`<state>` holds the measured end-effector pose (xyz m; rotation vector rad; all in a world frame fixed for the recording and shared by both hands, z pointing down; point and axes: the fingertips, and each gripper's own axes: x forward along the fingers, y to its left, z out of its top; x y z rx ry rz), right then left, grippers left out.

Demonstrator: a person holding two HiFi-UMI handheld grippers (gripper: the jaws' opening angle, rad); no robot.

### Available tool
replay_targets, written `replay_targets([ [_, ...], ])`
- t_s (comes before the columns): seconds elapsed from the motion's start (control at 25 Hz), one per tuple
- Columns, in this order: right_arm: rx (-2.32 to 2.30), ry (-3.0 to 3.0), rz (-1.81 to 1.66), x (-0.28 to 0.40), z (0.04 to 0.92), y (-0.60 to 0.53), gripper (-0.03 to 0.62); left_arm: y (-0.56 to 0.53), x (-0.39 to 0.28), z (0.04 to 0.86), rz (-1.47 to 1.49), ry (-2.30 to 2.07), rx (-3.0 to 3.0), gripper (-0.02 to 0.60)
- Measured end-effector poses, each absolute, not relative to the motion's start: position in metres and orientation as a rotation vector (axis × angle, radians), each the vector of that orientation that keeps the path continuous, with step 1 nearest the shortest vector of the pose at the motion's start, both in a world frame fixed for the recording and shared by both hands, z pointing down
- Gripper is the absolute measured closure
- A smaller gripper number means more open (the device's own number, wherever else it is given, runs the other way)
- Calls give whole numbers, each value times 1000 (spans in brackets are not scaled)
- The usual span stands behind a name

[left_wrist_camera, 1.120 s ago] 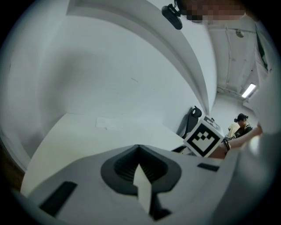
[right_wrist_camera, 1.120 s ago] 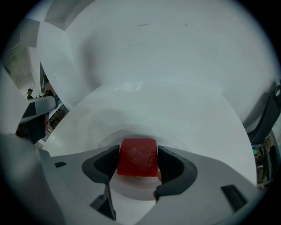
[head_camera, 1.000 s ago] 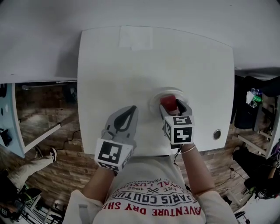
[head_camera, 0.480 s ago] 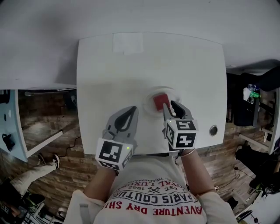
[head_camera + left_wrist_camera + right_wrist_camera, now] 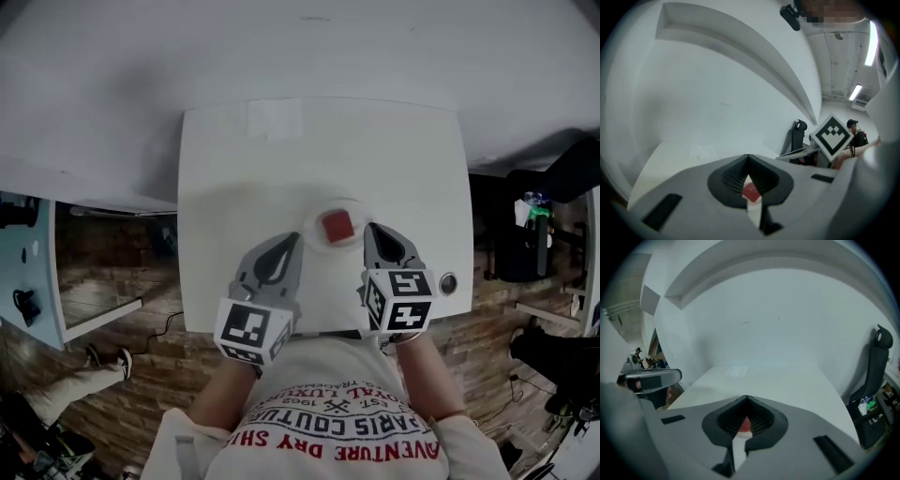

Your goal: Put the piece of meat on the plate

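Found the meat [image 5: 337, 226] lying square in the middle of the plate [image 5: 310, 232], on the white table [image 5: 253, 159] and free of both tools. Noted the right gripper [image 5: 374, 228] just beside the plate's right rim, jaws closed together on nothing. Noted the left gripper [image 5: 292, 237] near the left rim, likewise pinched closed and empty. Judged placement done, withdrawal in hand. Recommended: keep both pairs of jaws together, lift clear before drawing back, stay off the rim so as not to shift the plate, and confirm the meat sits flat.
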<state>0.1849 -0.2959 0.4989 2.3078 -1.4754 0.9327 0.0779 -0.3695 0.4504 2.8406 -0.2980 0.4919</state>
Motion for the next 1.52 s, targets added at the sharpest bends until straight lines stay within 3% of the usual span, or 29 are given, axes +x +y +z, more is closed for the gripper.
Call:
replay_targets([
  [0.76, 2442, -1810, 384, 176, 344, -273, 582, -356, 90, 323, 142, -374, 3084, 586],
  [1.52, 2445, -1824, 260, 164, 326, -254, 582, -351, 75, 297, 80, -463, 3166, 586],
])
